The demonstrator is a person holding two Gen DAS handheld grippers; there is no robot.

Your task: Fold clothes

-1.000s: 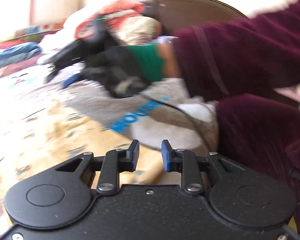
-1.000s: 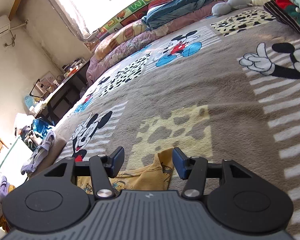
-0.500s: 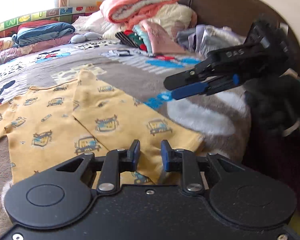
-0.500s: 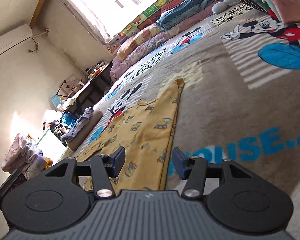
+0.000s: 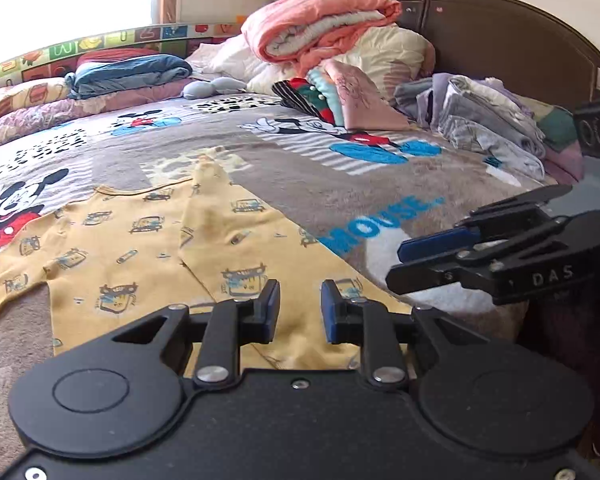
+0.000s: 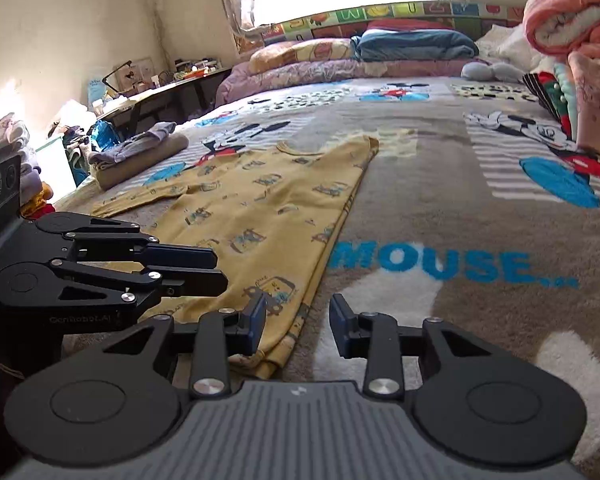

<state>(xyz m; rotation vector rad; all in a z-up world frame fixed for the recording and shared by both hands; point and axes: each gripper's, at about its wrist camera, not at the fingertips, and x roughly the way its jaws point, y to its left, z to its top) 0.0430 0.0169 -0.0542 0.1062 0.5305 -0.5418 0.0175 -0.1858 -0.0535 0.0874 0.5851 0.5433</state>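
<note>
A yellow printed child's shirt (image 5: 148, 256) lies flat on the Mickey Mouse blanket (image 5: 340, 184), its right side folded inward over the body. It also shows in the right wrist view (image 6: 260, 208). My left gripper (image 5: 299, 310) is open and empty just above the shirt's near hem. My right gripper (image 6: 297, 318) is open and empty above the shirt's near right corner. The right gripper also appears at the right of the left wrist view (image 5: 404, 264), and the left gripper at the left of the right wrist view (image 6: 216, 268).
Piled blankets and folded clothes (image 5: 340, 48) sit against the brown headboard (image 5: 500, 44). Pillows and a blue quilt (image 6: 412, 46) line the far side. A folded bundle (image 6: 140, 156) lies at the bed's left edge, beside a cluttered desk (image 6: 156, 88).
Both grippers have drawn back from over the bed to the shirt's near hem. The right side of the shirt now lies folded over its body. Both grippers stay open.
</note>
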